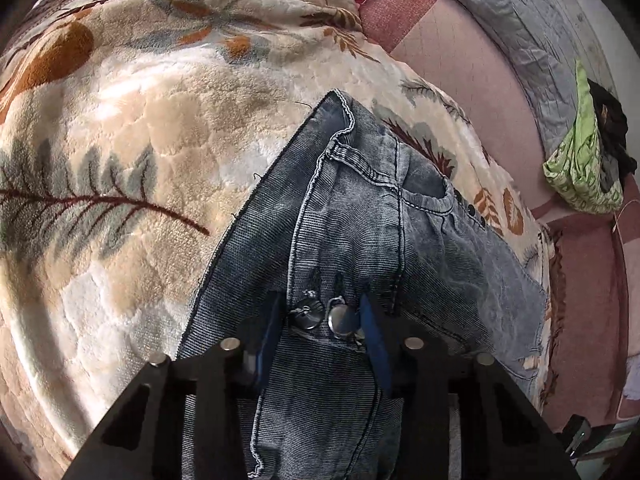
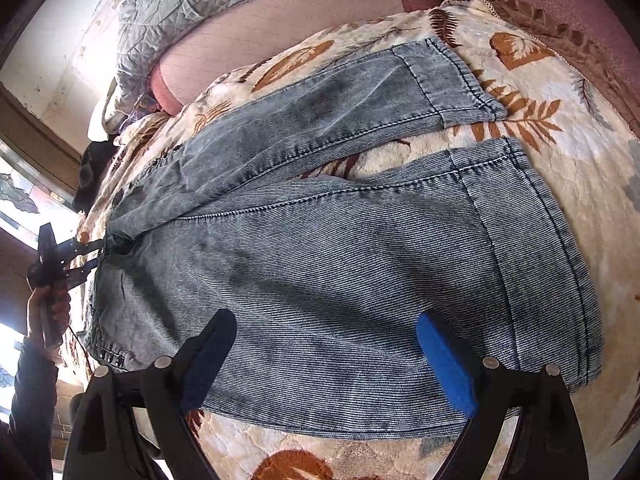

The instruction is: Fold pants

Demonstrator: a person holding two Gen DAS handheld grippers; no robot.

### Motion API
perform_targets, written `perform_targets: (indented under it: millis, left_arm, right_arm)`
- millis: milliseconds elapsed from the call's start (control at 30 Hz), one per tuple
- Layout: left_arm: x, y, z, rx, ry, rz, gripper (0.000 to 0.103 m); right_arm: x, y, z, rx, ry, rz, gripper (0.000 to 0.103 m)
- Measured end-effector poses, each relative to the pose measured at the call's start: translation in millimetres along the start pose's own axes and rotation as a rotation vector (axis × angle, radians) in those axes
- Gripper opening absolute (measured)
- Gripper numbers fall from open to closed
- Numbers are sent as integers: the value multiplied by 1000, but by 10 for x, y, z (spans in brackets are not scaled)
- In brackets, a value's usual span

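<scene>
A person's hand (image 2: 48, 312), at nine o'clock in the right wrist view, holds the left tool (image 1: 324, 320) angled steeply down at the waistband of the pants (image 2: 340, 248). Its blue pads (image 1: 374, 340) sit narrowly apart on either side of the fabric fold with the two metal buttons (image 1: 340, 320); whether they press it I cannot tell. The right tool (image 2: 324, 352) hangs wide open, empty, above the nearer pant leg. The pants lie spread flat across a leaf-patterned blanket (image 1: 120, 160) on a bed.
</scene>
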State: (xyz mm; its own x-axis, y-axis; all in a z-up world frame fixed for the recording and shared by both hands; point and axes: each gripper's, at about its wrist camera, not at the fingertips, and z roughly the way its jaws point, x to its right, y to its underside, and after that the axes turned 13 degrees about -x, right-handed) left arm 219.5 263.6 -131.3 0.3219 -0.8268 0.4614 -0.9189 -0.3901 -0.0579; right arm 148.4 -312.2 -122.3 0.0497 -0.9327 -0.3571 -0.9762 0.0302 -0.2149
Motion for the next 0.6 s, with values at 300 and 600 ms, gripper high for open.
perform_targets:
  millis: [300,600]
  left_arm:
    - [120,50,-105,58,-116,32,32]
    - [361,169,-186,142,-384,117,32]
  right_arm:
    - [-16,-6,44,2,12,3,93]
    - [60,-29,88,-11,50,-1,93]
